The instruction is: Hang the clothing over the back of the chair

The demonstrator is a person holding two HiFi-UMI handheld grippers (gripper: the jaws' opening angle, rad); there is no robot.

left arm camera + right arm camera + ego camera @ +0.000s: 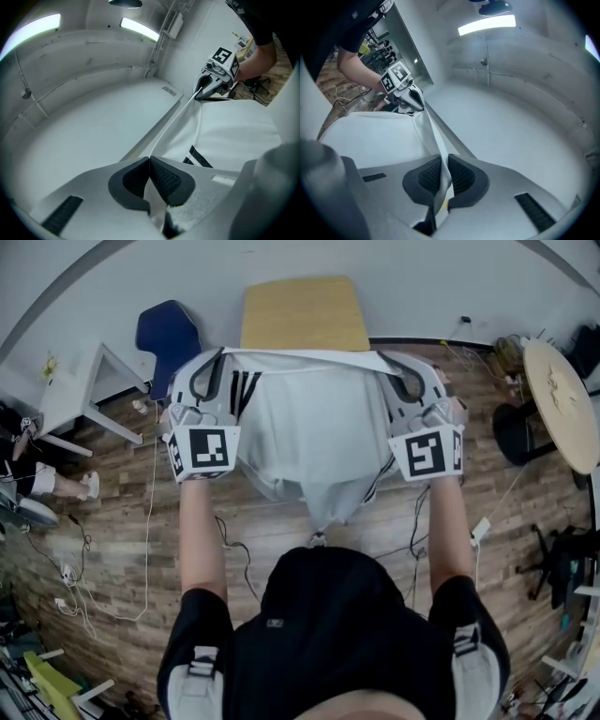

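Clothing (309,427), white with black stripes, is strung between left tool (217,360) and right tool (392,362). The top hem is taut from one to the other and the rest sags below them toward the person.

Left of the left tool: white desk (84,390), blue chair (169,334), cables (150,521) on the wood floor (122,549).

Left tool is clamped on the hem's left corner. Head view only shows the corner disappearing into the fingers. Left gripper view settles it: dark pads (166,178) are closed on a thin fold of white fabric, and the hem runs up-right to the right tool (202,91). That view also shows the black stripes (199,159) just right of the jaws, plus bare wall and ceiling lights.

Left forearm (202,531) is straight out ahead, marker cube (202,448) face up, tool level.

Chair (305,313) is tan wood, beyond the tools and between them, against the wall. In head view the hem lines up with its near edge; can't tell if they touch. Neither gripper view shows it.

Right tool is clamped on the hem's right corner. In right gripper view the pads (461,176) are shut on a flat band of white fabric that runs up-left to the left tool (415,103).

Right forearm (450,531) is parallel to the left, cube up, tool level.

Right of the right tool: round desk (562,399).
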